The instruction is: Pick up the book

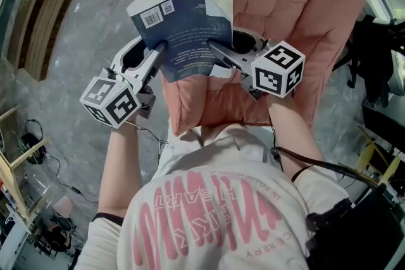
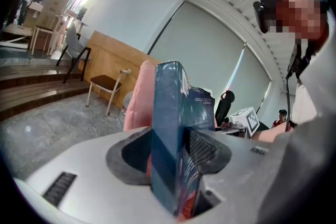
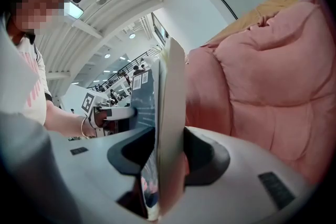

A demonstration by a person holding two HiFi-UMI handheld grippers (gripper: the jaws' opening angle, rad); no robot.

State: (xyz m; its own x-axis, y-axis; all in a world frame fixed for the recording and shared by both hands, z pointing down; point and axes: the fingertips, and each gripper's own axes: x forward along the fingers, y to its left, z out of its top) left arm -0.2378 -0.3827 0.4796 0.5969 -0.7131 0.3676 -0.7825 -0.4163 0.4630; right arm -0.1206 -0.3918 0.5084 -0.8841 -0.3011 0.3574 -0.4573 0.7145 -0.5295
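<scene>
A paperback book [image 1: 183, 28] with a dark blue back cover and a barcode hangs in the air over the seat of a pink padded armchair [image 1: 285, 3]. My left gripper [image 1: 159, 47] is shut on its left edge and my right gripper [image 1: 215, 47] on its right edge. In the left gripper view the book [image 2: 168, 128] stands on edge between the jaws of the left gripper [image 2: 173, 140]. In the right gripper view its pale page edge [image 3: 170, 113] is clamped in the right gripper [image 3: 170, 150], with the armchair [image 3: 262, 76] behind.
Grey stone floor [image 1: 82, 28] lies left of the armchair, with cables and wooden frames [image 1: 25, 148] at the lower left. Dark gear [image 1: 376, 60] stands at the right. A wooden chair [image 2: 102, 84] and a wooden panel [image 2: 113, 57] stand further off.
</scene>
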